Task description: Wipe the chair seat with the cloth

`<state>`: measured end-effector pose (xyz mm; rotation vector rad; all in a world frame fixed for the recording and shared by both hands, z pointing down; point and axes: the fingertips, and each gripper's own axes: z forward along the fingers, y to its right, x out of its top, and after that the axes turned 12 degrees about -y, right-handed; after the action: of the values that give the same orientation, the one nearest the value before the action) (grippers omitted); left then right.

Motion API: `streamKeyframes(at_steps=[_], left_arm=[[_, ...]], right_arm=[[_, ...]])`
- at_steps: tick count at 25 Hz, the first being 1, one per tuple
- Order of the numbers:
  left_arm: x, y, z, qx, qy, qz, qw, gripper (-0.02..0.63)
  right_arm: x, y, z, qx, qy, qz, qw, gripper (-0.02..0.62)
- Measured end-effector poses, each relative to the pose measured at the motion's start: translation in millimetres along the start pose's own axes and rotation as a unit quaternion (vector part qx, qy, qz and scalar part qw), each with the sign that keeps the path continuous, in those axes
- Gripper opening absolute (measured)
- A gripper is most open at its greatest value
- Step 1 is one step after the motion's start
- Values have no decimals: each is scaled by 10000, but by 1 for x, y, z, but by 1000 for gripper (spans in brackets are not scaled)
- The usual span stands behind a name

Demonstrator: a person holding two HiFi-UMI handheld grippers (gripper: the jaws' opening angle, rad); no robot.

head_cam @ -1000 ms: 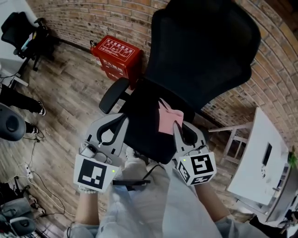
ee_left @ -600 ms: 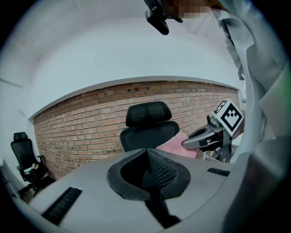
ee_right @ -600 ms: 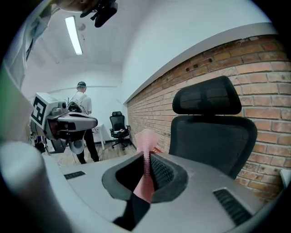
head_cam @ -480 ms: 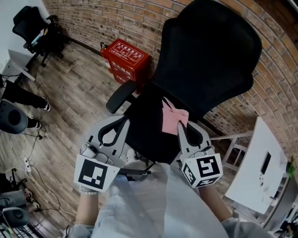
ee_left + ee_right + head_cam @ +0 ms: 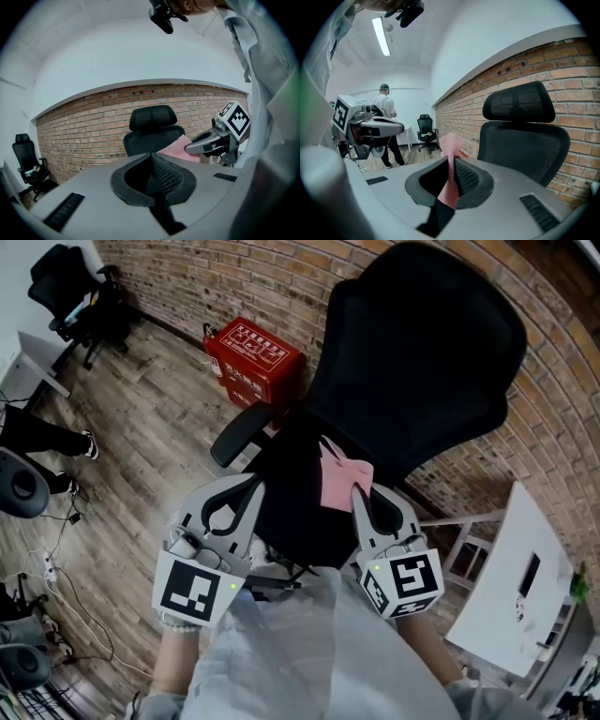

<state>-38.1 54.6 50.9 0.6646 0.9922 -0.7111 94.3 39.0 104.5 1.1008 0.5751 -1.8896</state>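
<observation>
Looking down in the head view, the right gripper (image 5: 359, 493) is pinching a pink cloth (image 5: 339, 476) over the black chair seat (image 5: 291, 498), while the left gripper (image 5: 251, 486) is hovering by the seat's front left edge. In the left gripper view, its jaws are pressing together with nothing between them, the chair standing beyond. In the right gripper view, the jaws are clamping the cloth, which is sticking up past their tips.
</observation>
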Motion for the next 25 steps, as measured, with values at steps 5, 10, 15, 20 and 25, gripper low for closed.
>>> streamKeyframes(at_steps=[5,10,15,20,25], left_arm=[[0,1,2,2,-13,16,10000,18],[0,-2,7,-12,-16,25,10000,18],[0,0,11,-58,-19,135,9999,18],[-2,0,15,-65,-15,117,9999,18],[-4,-2,16,-29,-59,78,9999,18]], right_arm=[[-2,1,1,-24,-40,-91,9999,52],[-1,4,5,-41,-60,-102,9999,52],[-2,6,9,-49,-92,-105,9999,52],[-2,7,13,-34,-86,-88,9999,52],[-2,9,13,-41,-97,-100,9999,52]])
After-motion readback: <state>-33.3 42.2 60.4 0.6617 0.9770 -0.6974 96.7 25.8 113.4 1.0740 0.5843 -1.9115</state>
